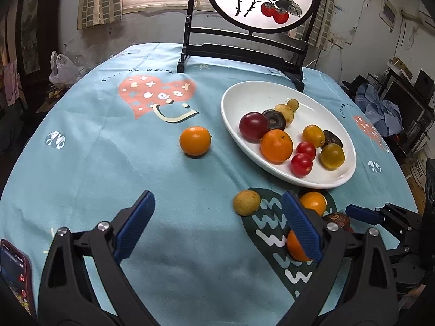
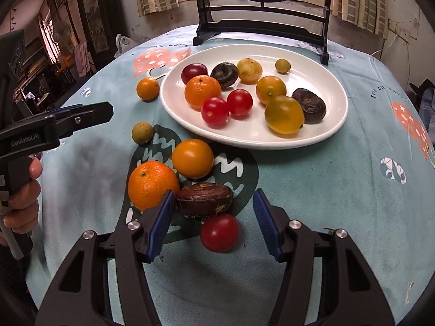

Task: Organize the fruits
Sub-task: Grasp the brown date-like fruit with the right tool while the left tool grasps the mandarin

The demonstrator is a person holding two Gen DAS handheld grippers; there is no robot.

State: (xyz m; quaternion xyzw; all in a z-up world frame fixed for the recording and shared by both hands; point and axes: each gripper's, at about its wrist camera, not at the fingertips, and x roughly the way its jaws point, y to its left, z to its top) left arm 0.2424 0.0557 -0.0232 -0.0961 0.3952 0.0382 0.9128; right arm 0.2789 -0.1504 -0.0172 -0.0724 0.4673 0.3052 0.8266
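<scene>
While the left gripper [image 1: 217,228] stands wide and empty above the tablecloth [image 1: 95,163], one orange [image 1: 195,140] lies beside the white plate [image 1: 231,108] of fruits. From the right wrist, the right gripper [image 2: 213,224] is half open around a red tomato [image 2: 219,232], not touching it.

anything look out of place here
Yes: six fruits lie loose on the tablecloth beside the white plate, including an orange, a dark wrinkled fruit and a red tomato. Nothing looks spilled or broken.
</scene>
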